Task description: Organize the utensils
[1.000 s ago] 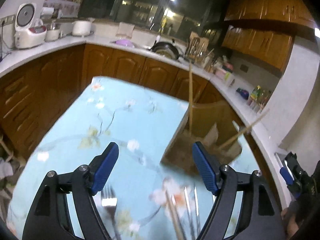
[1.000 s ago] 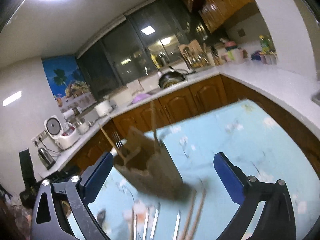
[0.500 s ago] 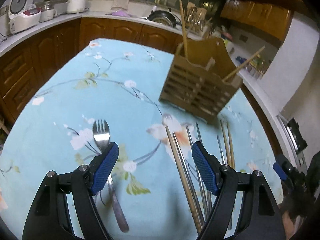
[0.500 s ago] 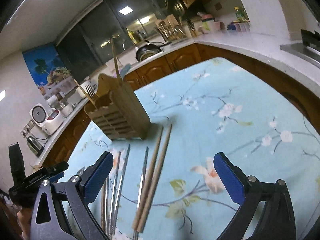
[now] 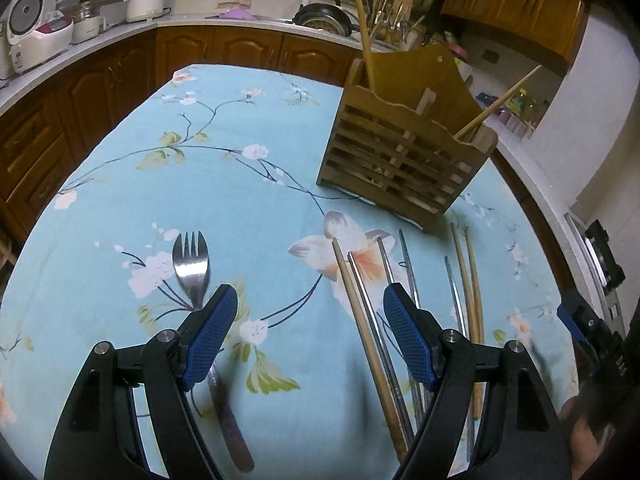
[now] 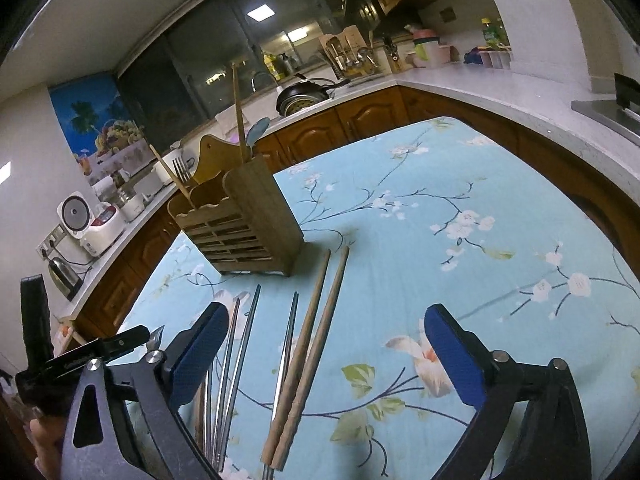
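A slatted wooden utensil holder (image 5: 404, 156) stands on the blue floral tablecloth (image 5: 224, 184), with chopsticks and a fork sticking out of it; it also shows in the right wrist view (image 6: 244, 224). A metal fork (image 5: 192, 268) lies on the cloth under my left gripper's left finger. Several wooden and metal chopsticks (image 5: 376, 320) lie by its right finger. My left gripper (image 5: 310, 332) is open and empty. My right gripper (image 6: 324, 356) is open and empty above a pair of wooden chopsticks (image 6: 312, 344) and metal chopsticks (image 6: 236, 356).
Wooden kitchen cabinets and a white counter (image 5: 104, 36) wrap around the table's far side, with a rice cooker (image 5: 36, 40) and a pan (image 6: 304, 96) on them. The other gripper shows at each view's edge (image 5: 596, 332).
Both grippers have tilted down and come closer to the table. The holder, fork and chopsticks now lie in full view; both grippers stayed open.
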Action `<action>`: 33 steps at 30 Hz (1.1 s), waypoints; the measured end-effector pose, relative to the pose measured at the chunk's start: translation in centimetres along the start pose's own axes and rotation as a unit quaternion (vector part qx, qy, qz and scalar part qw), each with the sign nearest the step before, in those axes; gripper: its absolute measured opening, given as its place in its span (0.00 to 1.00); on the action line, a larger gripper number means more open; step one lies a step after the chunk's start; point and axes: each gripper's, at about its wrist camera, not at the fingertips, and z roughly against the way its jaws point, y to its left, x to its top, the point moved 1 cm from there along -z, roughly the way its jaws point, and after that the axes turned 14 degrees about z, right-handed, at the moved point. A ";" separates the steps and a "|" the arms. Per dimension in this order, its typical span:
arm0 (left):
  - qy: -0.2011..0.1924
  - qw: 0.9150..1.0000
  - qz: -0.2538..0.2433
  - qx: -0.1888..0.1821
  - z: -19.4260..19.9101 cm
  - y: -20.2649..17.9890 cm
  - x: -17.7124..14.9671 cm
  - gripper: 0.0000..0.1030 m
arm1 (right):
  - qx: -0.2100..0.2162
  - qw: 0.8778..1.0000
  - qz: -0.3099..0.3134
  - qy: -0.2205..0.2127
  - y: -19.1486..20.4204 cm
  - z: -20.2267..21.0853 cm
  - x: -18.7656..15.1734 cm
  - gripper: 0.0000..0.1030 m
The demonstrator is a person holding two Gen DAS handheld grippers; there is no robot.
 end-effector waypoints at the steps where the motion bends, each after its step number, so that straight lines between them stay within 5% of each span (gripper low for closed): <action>1: 0.002 1.000 -0.001 0.003 -0.3 0.0 0.0 0.74 | 0.000 1.000 0.001 0.003 0.1 -0.2 0.0 0.89; 22: 0.067 0.998 -0.015 0.013 -5.5 -1.1 1.3 0.44 | 0.058 0.990 0.060 0.114 3.8 -8.9 1.4 0.23; 26: 0.080 0.996 -0.024 0.017 -6.7 -1.7 1.8 0.43 | 0.048 0.986 0.074 0.141 4.0 -10.8 1.5 0.22; 29: 0.097 0.994 -0.038 0.024 -8.0 -2.3 1.6 0.33 | 0.041 0.982 0.086 0.166 4.1 -12.1 1.2 0.20; 33: 0.076 0.993 -0.083 0.046 -8.5 -3.5 1.0 0.28 | 0.033 0.979 0.109 0.170 4.3 -12.5 0.9 0.17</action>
